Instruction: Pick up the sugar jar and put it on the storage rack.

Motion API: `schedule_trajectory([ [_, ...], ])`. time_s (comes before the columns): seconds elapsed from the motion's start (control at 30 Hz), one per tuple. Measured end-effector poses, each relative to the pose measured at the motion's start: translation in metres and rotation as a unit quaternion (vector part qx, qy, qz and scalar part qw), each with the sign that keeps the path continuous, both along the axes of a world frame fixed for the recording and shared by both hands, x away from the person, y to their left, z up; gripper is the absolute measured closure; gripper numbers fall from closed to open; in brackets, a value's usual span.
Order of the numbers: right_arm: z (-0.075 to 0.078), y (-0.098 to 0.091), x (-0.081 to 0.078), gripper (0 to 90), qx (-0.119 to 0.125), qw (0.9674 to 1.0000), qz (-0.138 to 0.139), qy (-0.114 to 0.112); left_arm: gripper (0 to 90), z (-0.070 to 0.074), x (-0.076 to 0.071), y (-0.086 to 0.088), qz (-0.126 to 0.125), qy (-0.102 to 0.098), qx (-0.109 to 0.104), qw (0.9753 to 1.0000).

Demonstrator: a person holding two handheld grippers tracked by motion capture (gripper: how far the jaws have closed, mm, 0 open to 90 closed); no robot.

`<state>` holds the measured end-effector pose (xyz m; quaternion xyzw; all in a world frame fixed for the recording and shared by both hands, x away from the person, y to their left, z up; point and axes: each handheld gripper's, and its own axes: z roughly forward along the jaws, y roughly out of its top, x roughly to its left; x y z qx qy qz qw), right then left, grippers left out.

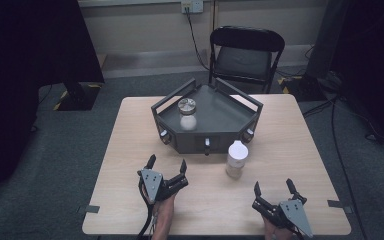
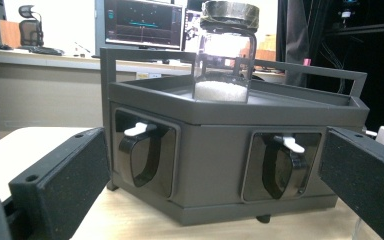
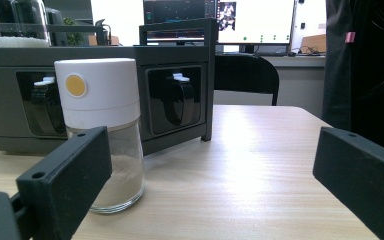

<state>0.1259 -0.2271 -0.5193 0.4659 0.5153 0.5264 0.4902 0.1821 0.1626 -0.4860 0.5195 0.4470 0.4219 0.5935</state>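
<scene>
A dark grey angled rack (image 1: 215, 140) stands at the table's middle back, its front faces set with black hooks (image 2: 140, 157). On its top tray stands a glass jar (image 1: 187, 114) with a metal lid and white grains inside (image 2: 222, 91). A white-capped shaker bottle (image 1: 236, 159) holding beige powder stands on the table just right of the rack's front (image 3: 102, 135). My left gripper (image 1: 167, 164) rests open near the table's front, pointing at the rack. My right gripper (image 1: 273, 187) is open at the front right, nothing between its jaws, with the shaker ahead to its left.
A black folding chair (image 1: 245, 52) stands behind the wooden table (image 1: 130, 150). Cables run along the floor at the right. Monitors (image 2: 142, 22) sit on a far desk. Bare tabletop lies to the left and right of the rack.
</scene>
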Motion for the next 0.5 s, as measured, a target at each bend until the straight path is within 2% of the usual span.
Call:
schedule_trajectory([
  [0.17,0.0,0.0,0.0,1.1,0.0,1.0,0.0,0.0,0.0,-0.01,-0.01,0.004,0.001,-0.006,-0.001,1.0],
  [0.5,0.0,0.0,0.0,1.1,0.0,1.0,-0.001,0.0,0.0,-0.029,-0.03,0.006,0.018,-0.019,0.014,0.9996],
])
